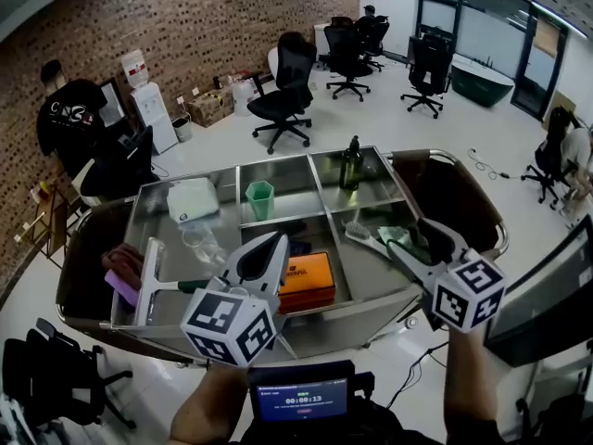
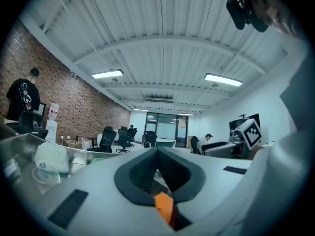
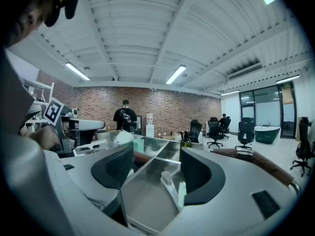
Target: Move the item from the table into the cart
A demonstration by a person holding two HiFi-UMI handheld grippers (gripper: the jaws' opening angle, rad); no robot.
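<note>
The steel cart [image 1: 371,281] has several compartments. An orange box [image 1: 307,280] lies in the near middle one, and it shows through the gap under my left jaws as the orange box [image 2: 165,206]. My left gripper [image 1: 274,241] hovers just left of that box, its tips together and empty; in its own view the left gripper [image 2: 157,151] points level. My right gripper [image 1: 408,237] is open over the right compartment with nothing between its pads. Below the right gripper [image 3: 156,154] lies a toothbrush [image 3: 170,186], also seen as the toothbrush [image 1: 363,237].
The cart also holds a green cup [image 1: 260,199], a dark bottle [image 1: 351,163], a white pouch [image 1: 192,199], a clear plastic item [image 1: 199,239] and a pink cloth [image 1: 120,272]. A person in black [image 1: 69,114] stands at left. Office chairs [image 1: 283,91] stand behind.
</note>
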